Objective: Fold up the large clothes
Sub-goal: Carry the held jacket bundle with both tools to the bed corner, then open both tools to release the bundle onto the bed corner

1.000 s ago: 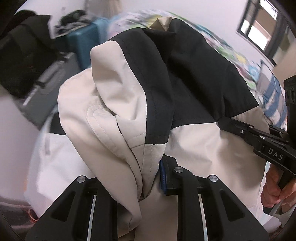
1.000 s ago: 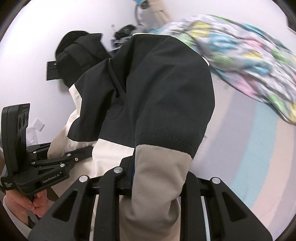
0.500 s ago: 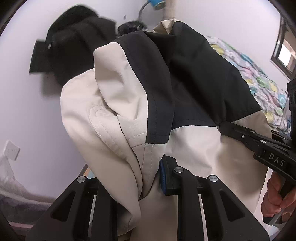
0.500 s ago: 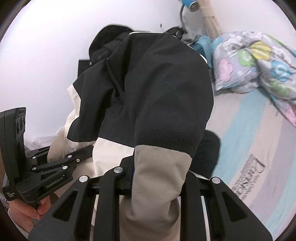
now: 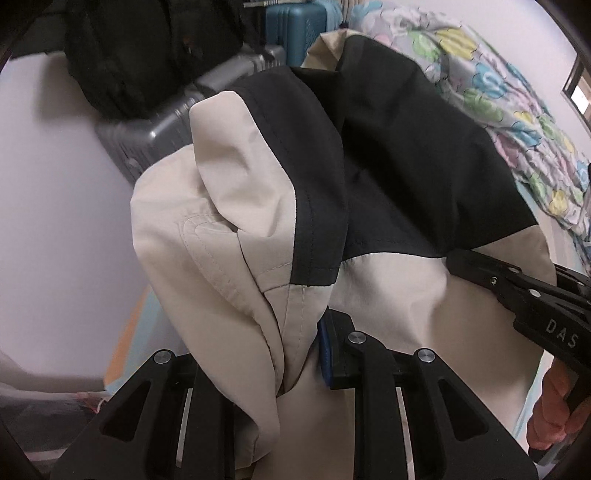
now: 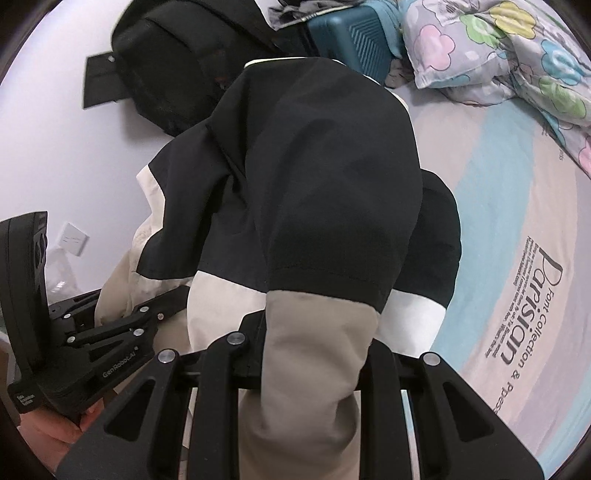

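A large beige-and-black jacket (image 5: 369, 155) hangs bunched between both grippers above the bed. My left gripper (image 5: 297, 354) is shut on a fold of its beige cloth; the blue pad of one finger shows, while cloth covers the other finger. In the right wrist view the jacket (image 6: 314, 166) drapes over my right gripper (image 6: 314, 343), which is shut on a beige sleeve-like part. Each gripper also shows in the other view: the right gripper (image 5: 532, 299) at the jacket's right edge, the left gripper (image 6: 122, 332) at its left edge, each held by a hand.
A bed sheet (image 6: 517, 240) with pastel stripes and printed lettering lies under the jacket. A floral quilt (image 6: 517, 55) is heaped at the far side. A teal suitcase (image 5: 291, 26), a grey suitcase (image 5: 166, 125) and a dark garment (image 6: 173, 74) stand by the wall.
Both grippers have swung sideways and downward with the jacket still clamped. The background has shifted from bare wall to the suitcases, and the striped sheet looks closer. Neither grip has changed.
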`<state>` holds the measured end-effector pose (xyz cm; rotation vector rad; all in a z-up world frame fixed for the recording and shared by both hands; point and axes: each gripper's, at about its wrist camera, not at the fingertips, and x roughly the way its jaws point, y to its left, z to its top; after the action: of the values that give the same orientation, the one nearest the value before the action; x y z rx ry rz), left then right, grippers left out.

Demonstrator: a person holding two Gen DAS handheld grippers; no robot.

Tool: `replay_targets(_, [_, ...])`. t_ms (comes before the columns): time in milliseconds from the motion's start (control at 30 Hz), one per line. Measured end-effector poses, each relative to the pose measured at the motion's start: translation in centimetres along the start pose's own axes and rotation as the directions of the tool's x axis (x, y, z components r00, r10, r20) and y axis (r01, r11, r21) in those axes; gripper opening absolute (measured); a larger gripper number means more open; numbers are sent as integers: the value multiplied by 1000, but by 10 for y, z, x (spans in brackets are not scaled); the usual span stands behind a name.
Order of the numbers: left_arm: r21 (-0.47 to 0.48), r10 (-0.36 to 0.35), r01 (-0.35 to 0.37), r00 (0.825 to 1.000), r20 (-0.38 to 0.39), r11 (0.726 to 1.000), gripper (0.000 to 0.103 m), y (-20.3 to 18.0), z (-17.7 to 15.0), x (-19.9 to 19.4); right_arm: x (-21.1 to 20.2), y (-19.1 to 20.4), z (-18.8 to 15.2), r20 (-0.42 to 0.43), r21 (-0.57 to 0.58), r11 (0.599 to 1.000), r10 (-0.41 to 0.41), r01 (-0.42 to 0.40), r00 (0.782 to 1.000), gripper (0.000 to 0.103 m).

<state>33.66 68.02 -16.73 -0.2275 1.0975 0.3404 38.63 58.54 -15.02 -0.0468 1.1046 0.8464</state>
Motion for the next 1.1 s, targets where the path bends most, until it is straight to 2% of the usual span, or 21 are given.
replay_targets(167, [-26,-5,4,1000,-25,1000,21,14,-12,34,25,-12,-4,-21,-31,999,-20,19,1000,21])
replay_targets(300, [-16,7,-8,999,-38,1000,22,8,-17,53,38,-22,-12,-25,-34,999,-28,27,999,22])
replay_targets(400, [3,46,-46,998,-53,999,28,7,-27,70,47,-25,-18,-25,-56,998,-35,33,999,24])
replay_targets(467, [-16,97,-98,994,-52,995,43,6,-27,68,48,-20,-20,-24,-105,993,-55,52,998,28])
replay_targets(533, [-91,191,-193,981,-28,977,80,8,-26,52,39,-16,-17,-14,-139,988,-69,67,997,32])
replay_targets(600, [-166,205,-196,978,36,966,94,10,-31,31,27,-14,-18,-3,-152,986,-75,73,997,38])
replay_targets(667, [-204,230,-209,969,87,956,97,8,-36,16,12,-17,-23,12,-143,986,-89,89,996,49])
replay_targets(733, [-208,268,-244,958,100,947,97,2,-40,6,-4,-20,-30,38,-149,983,-105,110,994,51])
replay_targets(833, [-205,337,-304,930,148,930,97,-12,-50,-18,-48,-27,-44,130,-155,978,-118,137,985,77])
replay_targets(867, [-201,377,-343,911,168,918,97,-21,-54,-31,-68,-32,-49,163,-149,977,-131,155,978,80])
replay_targets(967, [-175,419,-391,893,165,903,97,-46,-65,-68,-122,-53,-64,202,-121,971,-179,206,963,82])
replay_targets(1000, [-168,402,-375,900,171,912,97,-54,-67,-82,-143,-63,-70,214,-101,969,-200,225,956,82])
replay_targets(1100, [-156,333,-303,913,234,940,97,-97,-93,-152,-220,-95,-99,260,-63,942,-305,331,916,89])
